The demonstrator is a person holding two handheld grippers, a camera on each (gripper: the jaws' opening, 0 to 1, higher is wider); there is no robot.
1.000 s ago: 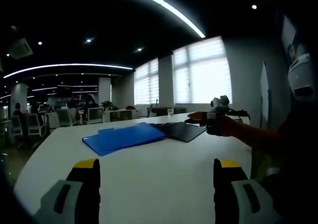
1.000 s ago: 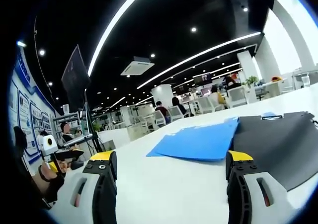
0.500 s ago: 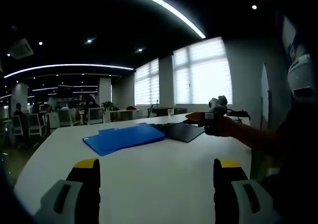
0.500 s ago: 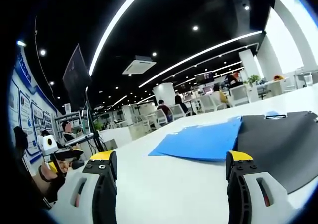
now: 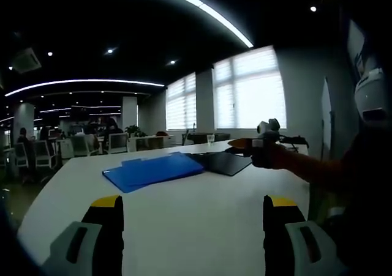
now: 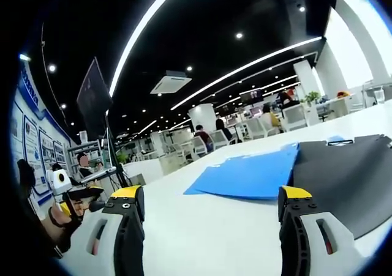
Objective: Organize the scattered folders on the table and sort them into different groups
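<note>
Blue folders (image 5: 153,169) lie stacked on the white table (image 5: 184,221), with black folders (image 5: 222,161) beside them on the right. My left gripper (image 5: 190,212) is open above the near table, well short of the folders. The right gripper (image 5: 269,142), held in a person's hand, comes in from the right near the black folders. In the right gripper view, my right gripper (image 6: 211,205) is open low over the table, with a blue folder (image 6: 251,177) ahead and a black folder (image 6: 343,181) under its right finger (image 6: 300,227).
Office chairs and desks (image 5: 79,144) stand beyond the table's far edge. A glass (image 5: 210,138) sits at the far end near bright windows (image 5: 245,95). A person's sleeve (image 5: 343,172) fills the right side. A screen on a stand (image 6: 95,101) rises at left.
</note>
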